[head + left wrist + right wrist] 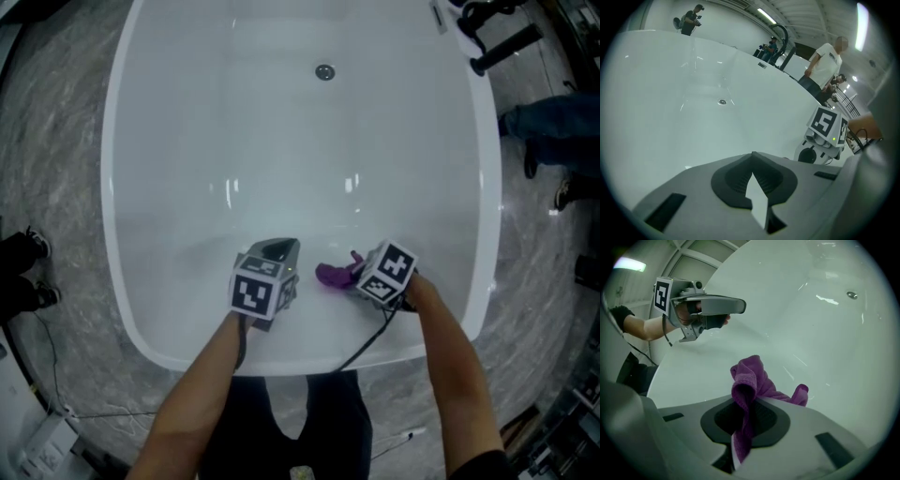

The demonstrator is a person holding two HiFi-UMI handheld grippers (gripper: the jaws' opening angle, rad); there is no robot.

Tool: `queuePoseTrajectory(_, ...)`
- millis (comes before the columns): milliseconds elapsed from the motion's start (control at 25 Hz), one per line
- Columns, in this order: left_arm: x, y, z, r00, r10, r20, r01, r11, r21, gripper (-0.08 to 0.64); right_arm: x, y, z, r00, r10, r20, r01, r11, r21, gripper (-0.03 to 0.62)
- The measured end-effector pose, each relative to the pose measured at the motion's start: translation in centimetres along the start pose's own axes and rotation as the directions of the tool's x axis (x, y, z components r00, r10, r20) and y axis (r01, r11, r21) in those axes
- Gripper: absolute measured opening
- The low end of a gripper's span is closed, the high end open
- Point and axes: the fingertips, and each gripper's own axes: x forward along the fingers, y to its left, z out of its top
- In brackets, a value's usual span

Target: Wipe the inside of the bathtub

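A white bathtub [178,112] fills the head view, its drain [324,71] at the far end. Both grippers hang inside the tub near its close end. My right gripper [361,277] is shut on a purple cloth [336,274], which bunches out in front of the jaws [752,380] above the tub's sloped wall. My left gripper [281,251] is beside it on the left, shut with nothing between its jaws [754,187]. In the right gripper view the left gripper [701,310] shows at upper left; the left gripper view shows the right gripper [825,133] at right.
A black tap fitting [497,37] stands on the tub's far right rim. Marbled grey floor [56,150] surrounds the tub. A person's legs [553,122] are at the right and shoes [23,272] at the left. People [825,61] stand beyond the tub.
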Motion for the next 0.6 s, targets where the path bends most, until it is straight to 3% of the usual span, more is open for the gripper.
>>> queuePoseTrajectory(320, -4.7, -2.8, 0.4, 1.0, -0.018, 0.024, 0.018, 0.999, 0.033, 0.006, -2.5, 5.7, -1.7, 1.0, 0.007, 0.004, -0.007, 1.0, 0.018, 0.034)
queuePoseTrajectory(440, -6.9, -3.6, 0.7, 0.999, -0.024, 0.033, 0.022, 0.998, 0.061, 0.006, -3.6, 7.2, -1.2, 0.995, -0.067, 0.069, 0.069, 0.997, -0.019, 0.034)
queuePoseTrajectory(520, -8.6, -4.3, 1.5, 0.998, -0.032, 0.052, 0.028, 0.996, 0.09, 0.006, -5.5, 8.1, 0.3, 0.966, -0.159, 0.202, 0.166, 0.986, -0.019, 0.034)
queuePoseTrajectory(600, -10.3, -5.1, 3.0, 0.995, -0.046, 0.086, 0.035, 0.992, 0.124, 0.006, -8.0, 9.3, 2.2, 0.907, -0.236, 0.348, 0.251, 0.968, 0.004, 0.034)
